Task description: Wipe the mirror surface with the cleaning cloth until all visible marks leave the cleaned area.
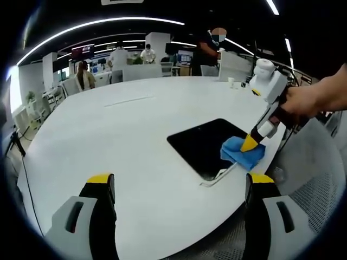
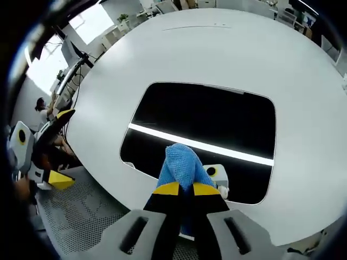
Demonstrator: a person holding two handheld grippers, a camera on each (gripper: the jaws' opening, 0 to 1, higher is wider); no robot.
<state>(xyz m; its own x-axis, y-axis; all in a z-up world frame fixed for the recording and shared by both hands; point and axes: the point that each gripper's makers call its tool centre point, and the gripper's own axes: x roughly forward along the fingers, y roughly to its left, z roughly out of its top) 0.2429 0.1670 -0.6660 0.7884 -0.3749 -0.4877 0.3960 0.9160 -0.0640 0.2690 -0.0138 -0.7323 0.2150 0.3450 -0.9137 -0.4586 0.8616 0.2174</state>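
- Left gripper (image 1: 179, 187), in the left gripper view: jaws spread wide apart, yellow-tipped, nothing between them, held above the table (image 1: 108, 135) near its edge
- Right gripper (image 2: 181, 188), in the right gripper view: jaws drawn narrow, clamped on the cloth (image 2: 181, 165)
- Cloth: blue, bunched, pressed onto the mirror (image 2: 206, 116) near the mirror's edge closest to the right gripper view
- Mirror: dark rounded rectangle lying flat on the white table (image 2: 217, 49), reflecting a bright ceiling light strip (image 2: 200, 145) across its face
- Left gripper view: right gripper (image 1: 251, 142) enters from the right, held by a hand (image 1: 303, 103), tip down on the cloth (image 1: 242, 153) at the near corner of the mirror (image 1: 209, 143)
- Right gripper view: left gripper (image 2: 57, 146) appears at the left edge, off the table, jaws apart
- Marks on the mirror: cannot tell from either view
- Background, left gripper view: people (image 1: 116, 57) stand and sit beyond the far side of the table; a small cup (image 1: 231, 81) stands near the far edge
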